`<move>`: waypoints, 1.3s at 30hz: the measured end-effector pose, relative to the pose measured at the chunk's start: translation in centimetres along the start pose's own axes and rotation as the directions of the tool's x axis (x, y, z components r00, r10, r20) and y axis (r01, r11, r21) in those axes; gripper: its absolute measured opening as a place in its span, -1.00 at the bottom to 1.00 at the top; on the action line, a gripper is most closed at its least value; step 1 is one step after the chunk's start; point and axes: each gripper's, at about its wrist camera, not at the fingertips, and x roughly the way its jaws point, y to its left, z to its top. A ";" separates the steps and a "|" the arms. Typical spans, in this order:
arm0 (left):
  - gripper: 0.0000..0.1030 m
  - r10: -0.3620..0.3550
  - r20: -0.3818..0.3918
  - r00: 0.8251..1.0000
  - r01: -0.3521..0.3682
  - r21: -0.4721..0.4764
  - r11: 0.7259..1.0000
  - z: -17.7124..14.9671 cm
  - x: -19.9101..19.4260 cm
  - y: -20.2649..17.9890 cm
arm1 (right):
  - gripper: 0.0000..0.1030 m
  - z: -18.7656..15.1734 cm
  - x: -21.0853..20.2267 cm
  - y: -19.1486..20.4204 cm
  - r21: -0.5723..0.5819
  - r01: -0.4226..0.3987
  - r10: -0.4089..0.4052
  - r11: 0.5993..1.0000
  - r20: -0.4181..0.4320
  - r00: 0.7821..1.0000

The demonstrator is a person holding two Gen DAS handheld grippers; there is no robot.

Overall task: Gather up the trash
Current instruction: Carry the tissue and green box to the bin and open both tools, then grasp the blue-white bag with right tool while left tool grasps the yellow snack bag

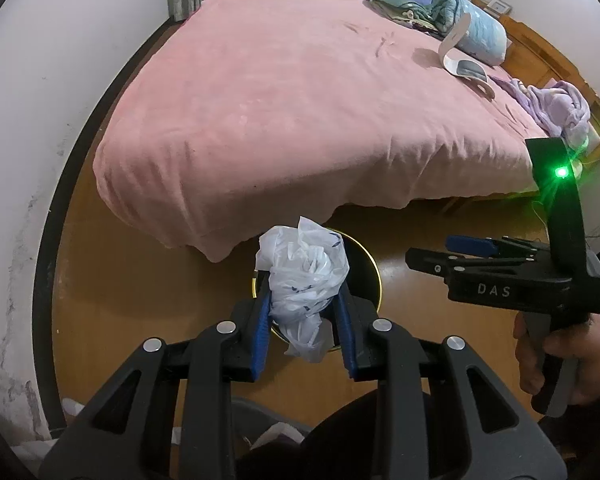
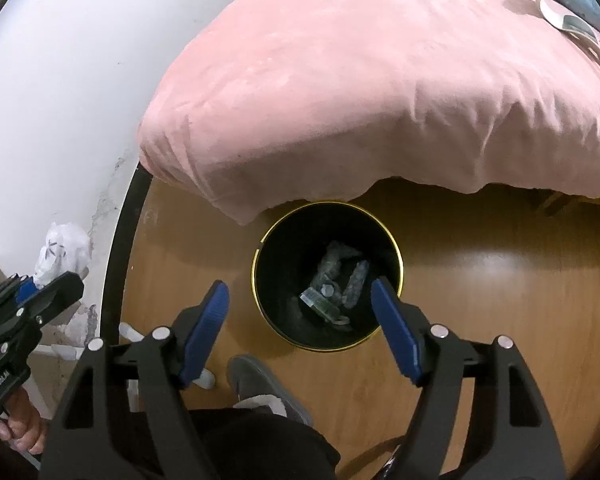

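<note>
The left gripper (image 1: 305,312) has its blue ribbed pads (image 1: 260,328) clamped on a crumpled white thin-plastic bag with blue print (image 1: 302,276), whose bunched top rises above the fingertips and whose tail hangs below them. The right gripper (image 2: 300,308) stands with its blue pads (image 2: 204,328) wide apart and nothing between them.

Only the right wrist view looks straight down into the round black waste bin with a gold rim (image 2: 396,248): crumpled greyish wrappers and a small pale packet (image 2: 332,284) lie at its bottom, in line with the gap between the parted fingers. In the left wrist view the same bin (image 1: 374,272) is mostly hidden behind the held bag, so its contents cannot be seen; the bag sits in front of and above the bin's mouth there. That view alone shows the right gripper (image 1: 432,254) from the side, with a green light on its black mast and a hand (image 1: 560,360) on its handle. The right wrist view shows the left gripper (image 2: 40,284) at the left edge, the bag (image 2: 62,252) sticking up from it, off to the side of the bin.

Around the bin lies a glossy brown wooden floor (image 2: 480,320); a grey slipper (image 2: 260,380) stands near it. The corner of a bed under a pink fleecy blanket (image 1: 300,112) overhangs the bin's far rim, and a white wall (image 2: 60,100) stands to the left.
</note>
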 end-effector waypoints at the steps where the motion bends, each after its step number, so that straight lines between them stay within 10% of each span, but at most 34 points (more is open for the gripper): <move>1: -0.45 -0.005 -0.002 1.000 0.005 -0.004 1.000 0.1 0.1 0.0 | 0.41 0.1 -0.1 -0.1 0.002 0.003 -0.003 1.000 0.005 1.000; 5: -0.45 -0.056 -0.012 0.998 0.056 -0.017 0.998 0.3 0.5 0.1 | 0.48 0.2 -0.9 -0.7 0.035 0.020 -0.021 0.999 0.037 0.999; 7: 0.14 -0.062 -0.019 0.998 0.062 -0.009 0.998 0.3 0.7 0.0 | 0.52 0.2 -1.1 -1.0 0.050 0.020 -0.022 0.999 0.047 0.999; 9: 0.32 -0.037 0.023 0.999 0.037 -0.011 0.999 0.3 0.2 -0.1 | 0.52 0.3 -1.3 -1.3 0.058 0.018 -0.022 0.998 0.055 0.998; 18: 0.34 -0.030 -0.002 1.000 0.030 -0.001 1.000 0.1 0.6 -0.4 | 0.54 0.2 -1.2 -1.1 0.038 0.017 -0.018 0.999 0.045 0.999; 22: 0.75 0.029 0.005 1.000 -0.029 -0.009 1.000 0.0 0.4 -0.3 | 0.66 0.1 -1.0 -0.7 0.023 0.025 -0.026 0.999 0.042 0.999; 27: 0.79 0.106 0.024 0.994 -0.105 -0.033 0.994 -0.5 -1.2 0.6 | 0.75 -0.1 -1.3 0.7 -0.022 0.047 -0.045 0.999 0.058 0.997; 34: 0.83 0.176 0.126 0.976 -0.152 -0.180 0.972 -4.6 -13.0 3.2 | 0.80 -1.0 -2.9 6.0 -0.168 0.040 -0.022 0.985 0.108 0.994; 39: 0.84 0.375 0.198 0.905 -0.296 -0.338 0.893 -12.6 -25.2 6.7 | 0.80 -3.0 -5.4 13.5 -0.318 -0.021 0.073 0.948 0.153 0.985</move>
